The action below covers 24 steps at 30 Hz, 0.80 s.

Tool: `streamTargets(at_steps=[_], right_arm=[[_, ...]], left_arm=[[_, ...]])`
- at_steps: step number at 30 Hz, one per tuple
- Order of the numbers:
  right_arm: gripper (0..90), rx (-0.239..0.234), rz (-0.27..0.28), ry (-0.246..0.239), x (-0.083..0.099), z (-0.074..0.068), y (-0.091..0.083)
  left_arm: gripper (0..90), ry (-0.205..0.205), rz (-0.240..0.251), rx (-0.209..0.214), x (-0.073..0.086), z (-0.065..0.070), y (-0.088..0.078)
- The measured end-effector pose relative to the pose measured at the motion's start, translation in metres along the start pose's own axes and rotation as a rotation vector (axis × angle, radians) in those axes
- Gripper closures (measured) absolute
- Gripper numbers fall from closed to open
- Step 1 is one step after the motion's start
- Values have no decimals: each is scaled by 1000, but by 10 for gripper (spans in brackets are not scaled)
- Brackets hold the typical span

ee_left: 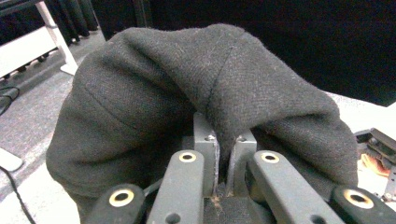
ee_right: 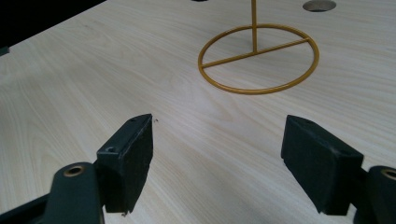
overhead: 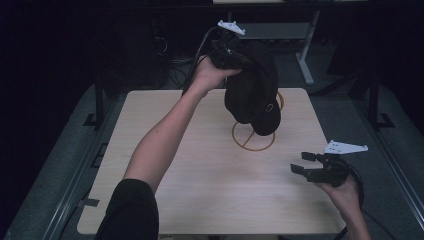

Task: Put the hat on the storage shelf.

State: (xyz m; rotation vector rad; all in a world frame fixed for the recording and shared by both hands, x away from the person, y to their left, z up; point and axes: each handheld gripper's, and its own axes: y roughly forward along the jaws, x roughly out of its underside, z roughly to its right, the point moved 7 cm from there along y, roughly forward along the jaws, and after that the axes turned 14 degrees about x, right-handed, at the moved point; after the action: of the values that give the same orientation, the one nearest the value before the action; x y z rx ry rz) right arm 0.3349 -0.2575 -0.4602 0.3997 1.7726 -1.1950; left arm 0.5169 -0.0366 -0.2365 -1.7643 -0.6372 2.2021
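Pale wood desk (overhead: 210, 200), dark surroundings. Black cap (overhead: 252, 95) hangs in the air above the desk's 1 o'clock area, over a gold wire stand (ee_right: 259, 58) with ring base and upright rod. Left gripper (overhead: 227, 52), raised at 12 o'clock, has its jaws pinched tight on a fold of the cap's fabric. Right gripper (overhead: 305, 164), low at 4 o'clock, jaws spread wide, holding nothing.

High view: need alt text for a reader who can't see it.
A person's left gripper holds a black cap up above a gold wire stand on a light wooden table. The right gripper hovers open near the table's right edge, holding nothing.
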Motion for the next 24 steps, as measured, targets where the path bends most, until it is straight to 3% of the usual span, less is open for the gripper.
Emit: streamTargets(at_steps=[7,11,14,15,24], right_arm=[[251,6,4,-5,0,0,0],[252,6,2,-14,0,0,1],[252,5,-2,-2,0,0,1],[252,8,4,3,0,1,-1],[252,13,3,0,3,4,0]], left_arm=[[841,-68,37,50,-5,-3,19],[798,-96,-38,41,2,-6,48],[706,-103,-45,39,4,-6,60],[652,-101,-44,42,4,-6,61],[537,-89,-58,11,6,-7,53]])
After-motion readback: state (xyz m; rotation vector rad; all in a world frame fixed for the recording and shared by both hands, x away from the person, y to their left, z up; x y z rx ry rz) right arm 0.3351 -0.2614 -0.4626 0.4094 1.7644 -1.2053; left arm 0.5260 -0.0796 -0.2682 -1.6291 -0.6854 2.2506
